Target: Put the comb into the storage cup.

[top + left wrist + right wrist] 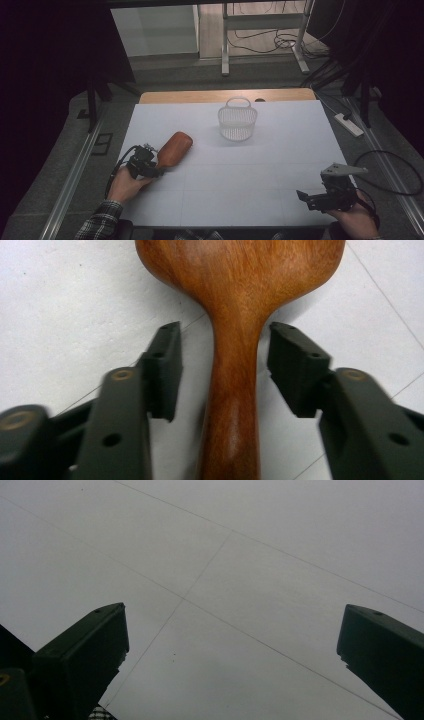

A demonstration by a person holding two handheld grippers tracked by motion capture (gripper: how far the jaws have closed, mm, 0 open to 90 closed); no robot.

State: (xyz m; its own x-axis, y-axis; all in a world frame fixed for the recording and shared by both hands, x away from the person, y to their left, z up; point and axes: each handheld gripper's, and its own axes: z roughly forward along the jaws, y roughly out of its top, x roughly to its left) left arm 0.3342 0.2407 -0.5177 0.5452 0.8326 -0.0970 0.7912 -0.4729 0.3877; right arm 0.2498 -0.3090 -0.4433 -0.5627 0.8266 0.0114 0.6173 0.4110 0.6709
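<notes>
A wooden paddle (173,148), reddish-brown and smooth, lay flat on the white table (235,190) toward its left side. Its broad rounded end pointed up and to the right, toward the middle of the table, and its narrow handle ran down and to the left, into the left gripper (152,167).

In the left gripper view the handle (234,390) ran straight up between the two black jaws and widened into the broad head near the top edge. The jaws stood partly closed, one on either side of the handle. A strip of white table showed between each pad (295,365) and the wood, so the pads were close beside the handle but not yet pressing on it. Nothing was gripped.

The person's left hand (125,185) held that gripper low over the table, a plaid sleeve (100,225) showing at the bottom edge of the high view.

Farther back, near the middle of the table and well apart from the paddle, a small white plastic basket (237,120) stood upright with its handle raised.

The right gripper (312,197) was near the table's lower right corner, well apart from both things, with its grey three-cornered plate (341,170) on top and the right hand (352,217) behind it. In the right gripper view its jaws stood wide apart over bare table, crossed by thin grid lines, with nothing between them.
</notes>
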